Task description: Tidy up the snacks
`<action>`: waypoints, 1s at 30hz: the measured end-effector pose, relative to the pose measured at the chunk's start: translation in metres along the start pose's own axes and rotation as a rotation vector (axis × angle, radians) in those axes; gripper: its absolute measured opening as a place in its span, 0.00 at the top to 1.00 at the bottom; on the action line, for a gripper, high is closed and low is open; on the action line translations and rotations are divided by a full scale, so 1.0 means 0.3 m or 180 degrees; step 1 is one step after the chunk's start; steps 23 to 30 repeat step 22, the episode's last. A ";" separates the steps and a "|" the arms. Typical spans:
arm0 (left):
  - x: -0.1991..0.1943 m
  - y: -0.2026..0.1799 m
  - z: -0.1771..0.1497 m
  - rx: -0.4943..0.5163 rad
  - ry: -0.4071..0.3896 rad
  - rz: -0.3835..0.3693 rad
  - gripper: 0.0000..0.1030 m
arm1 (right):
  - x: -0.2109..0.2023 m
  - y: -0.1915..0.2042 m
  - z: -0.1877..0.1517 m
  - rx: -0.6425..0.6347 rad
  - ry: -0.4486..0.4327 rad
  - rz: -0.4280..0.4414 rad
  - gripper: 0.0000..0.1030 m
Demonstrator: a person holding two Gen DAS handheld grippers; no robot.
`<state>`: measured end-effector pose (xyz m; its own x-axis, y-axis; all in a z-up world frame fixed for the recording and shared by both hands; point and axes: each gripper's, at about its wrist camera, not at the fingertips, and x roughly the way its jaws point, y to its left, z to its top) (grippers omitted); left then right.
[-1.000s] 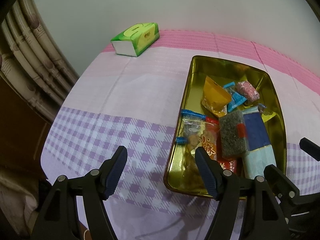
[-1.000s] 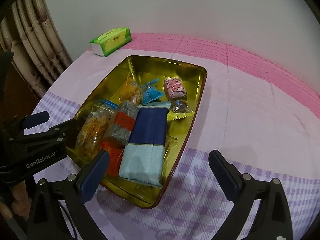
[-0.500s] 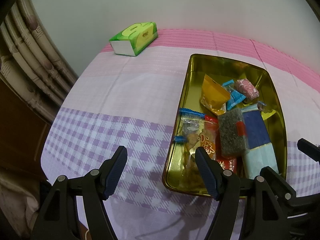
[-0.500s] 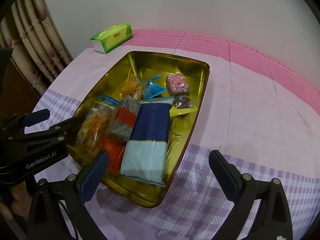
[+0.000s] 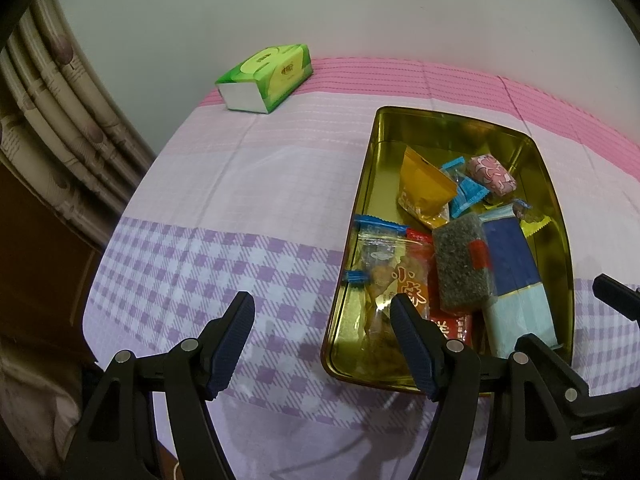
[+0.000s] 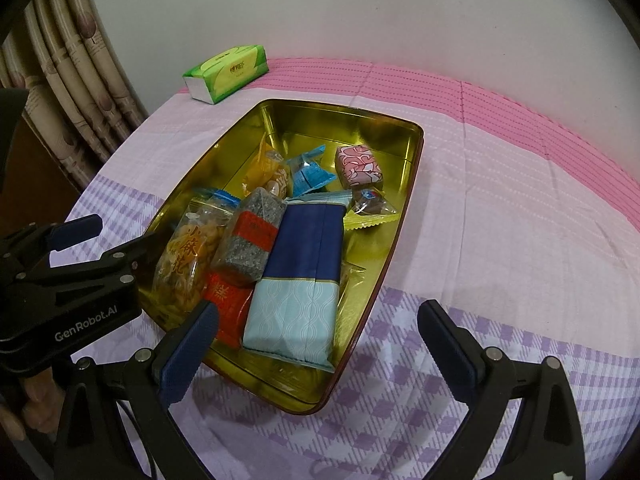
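Observation:
A gold metal tin [image 5: 362,208] [image 6: 396,224] lies on the cloth-covered table and holds several snack packs. Among them are a blue and pale-blue pack [image 6: 298,276] [image 5: 514,276], a grey seed bar with a red label [image 6: 250,238] [image 5: 462,264], a clear bag of fried twists [image 6: 188,256], a red pack [image 6: 226,306], an orange pouch [image 5: 424,188] and a pink wrapped sweet [image 6: 360,166] [image 5: 491,169]. My left gripper [image 5: 322,340] hovers open over the tin's near left edge, nothing between its fingers. My right gripper [image 6: 316,344] stands open above the tin's near corner, also empty.
A green tissue pack [image 5: 266,76] [image 6: 226,72] lies at the table's far left by the white wall. Curtains [image 5: 60,112] hang at the left beyond the table edge. Bare tablecloth [image 6: 500,220] stretches to the right of the tin. The left gripper's body [image 6: 60,280] shows in the right wrist view.

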<state>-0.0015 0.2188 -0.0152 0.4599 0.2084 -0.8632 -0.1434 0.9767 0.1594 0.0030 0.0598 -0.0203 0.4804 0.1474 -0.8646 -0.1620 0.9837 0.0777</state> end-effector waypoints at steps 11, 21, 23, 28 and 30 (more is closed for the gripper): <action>-0.001 0.001 0.002 0.0001 0.0007 -0.0016 0.31 | 0.005 0.004 0.000 -0.0022 0.0016 0.0008 0.04; -0.004 -0.007 0.000 0.0066 -0.0022 -0.0026 0.31 | 0.006 0.000 0.001 -0.0008 0.0015 0.0010 0.04; -0.005 -0.008 0.000 0.0066 -0.0021 -0.0023 0.31 | 0.005 -0.002 0.001 -0.0008 0.0014 0.0014 0.04; -0.005 -0.008 0.000 0.0066 -0.0021 -0.0023 0.31 | 0.005 -0.002 0.001 -0.0008 0.0014 0.0014 0.04; -0.005 -0.008 0.000 0.0066 -0.0021 -0.0023 0.31 | 0.005 -0.002 0.001 -0.0008 0.0014 0.0014 0.04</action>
